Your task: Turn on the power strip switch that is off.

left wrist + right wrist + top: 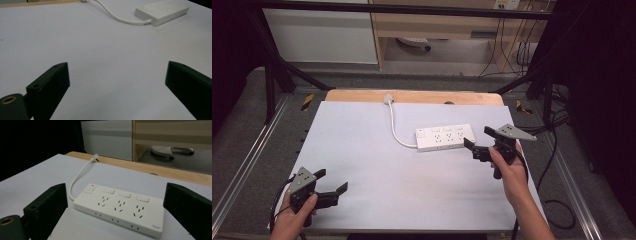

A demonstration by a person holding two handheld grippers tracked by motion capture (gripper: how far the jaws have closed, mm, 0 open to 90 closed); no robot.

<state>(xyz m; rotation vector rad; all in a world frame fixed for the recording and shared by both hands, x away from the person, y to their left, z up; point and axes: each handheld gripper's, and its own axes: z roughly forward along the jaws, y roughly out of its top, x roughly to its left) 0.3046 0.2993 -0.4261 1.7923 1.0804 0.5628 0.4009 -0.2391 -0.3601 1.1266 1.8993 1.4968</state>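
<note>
The power strip (pixel 119 208) lay flat on the table (pixel 377 165) just ahead of the spread, empty right claw (pixel 479 142), looking light, rigid and smooth, best pinched across its narrow sides.

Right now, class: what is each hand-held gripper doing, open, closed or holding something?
Left hand-held gripper: open, holding nothing.
Right hand-held gripper: open, holding nothing, beside the power strip.

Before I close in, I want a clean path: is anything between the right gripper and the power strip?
Nothing visible. The right gripper sits just off the power strip's near end with its jaws open, and only bare table lies between them. The strip's white cord runs off the far end, away from the gripper.
</note>
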